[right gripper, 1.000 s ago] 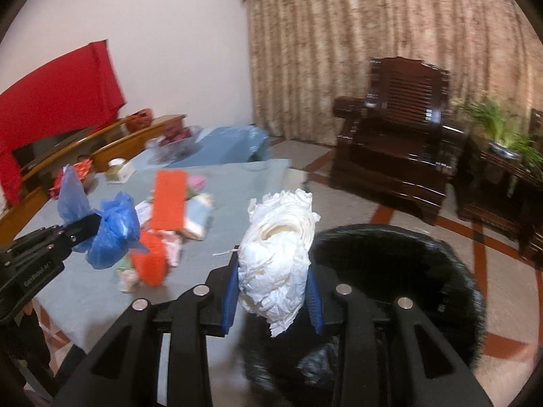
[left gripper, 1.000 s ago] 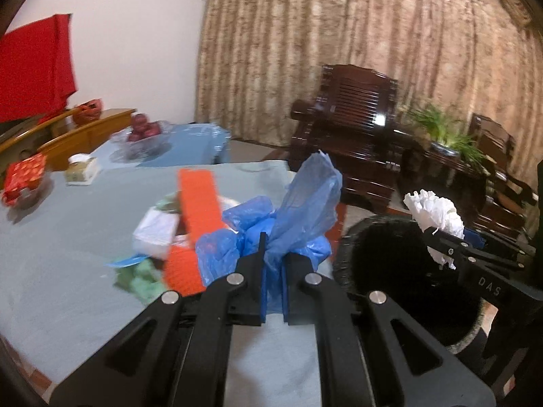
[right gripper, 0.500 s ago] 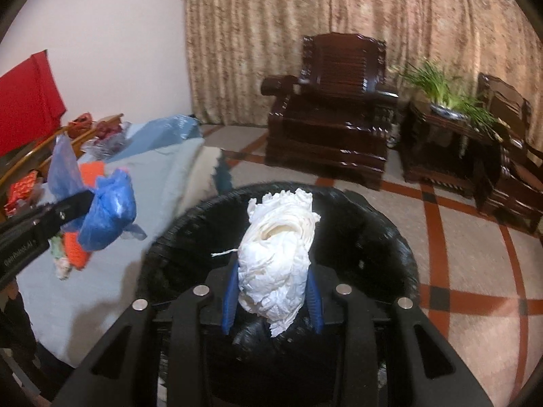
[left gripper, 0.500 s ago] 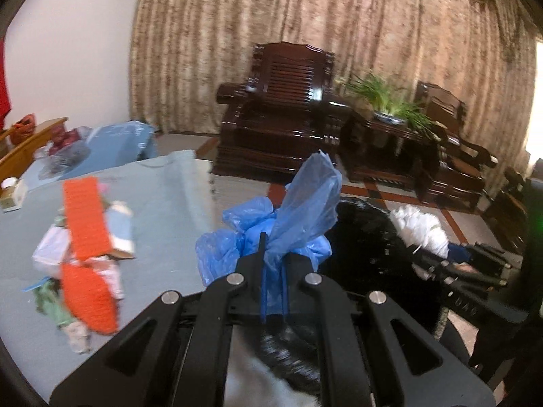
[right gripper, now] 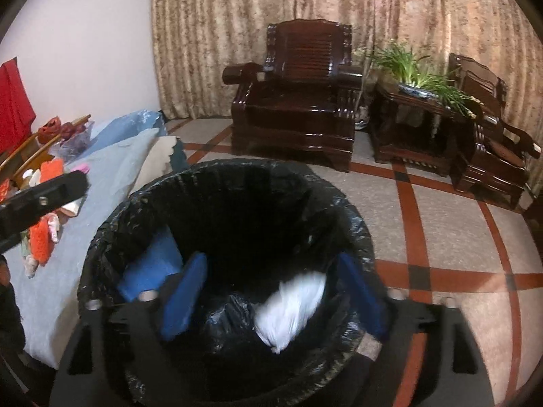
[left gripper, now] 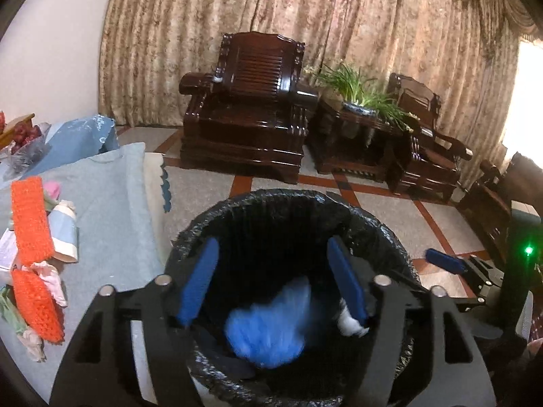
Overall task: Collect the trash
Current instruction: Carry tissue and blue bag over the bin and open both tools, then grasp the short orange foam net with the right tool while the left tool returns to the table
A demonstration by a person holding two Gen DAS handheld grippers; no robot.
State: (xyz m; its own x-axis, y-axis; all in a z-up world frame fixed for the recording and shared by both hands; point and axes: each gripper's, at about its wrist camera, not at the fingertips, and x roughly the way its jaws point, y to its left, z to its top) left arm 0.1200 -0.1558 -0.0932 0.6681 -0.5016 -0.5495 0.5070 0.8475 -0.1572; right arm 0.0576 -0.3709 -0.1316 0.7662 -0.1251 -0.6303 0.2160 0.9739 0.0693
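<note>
now | left gripper (left gripper: 271, 281) fingers opening, blue bag (left gripper: 268, 329) free | right gripper (right gripper: 271, 288) opening, white wad (right gripper: 292, 308) free

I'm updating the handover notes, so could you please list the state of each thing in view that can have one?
Left gripper: jaws opening, nothing between the pads.
Right gripper: jaws opening, nothing gripped.
Blue plastic bag: released, blurred, inside the bin.
White paper wad: released, blurred, inside the bin.
Bin: open-topped, lined with a black bag.
Orange mesh pieces: lying on the table among other scraps.
</note>
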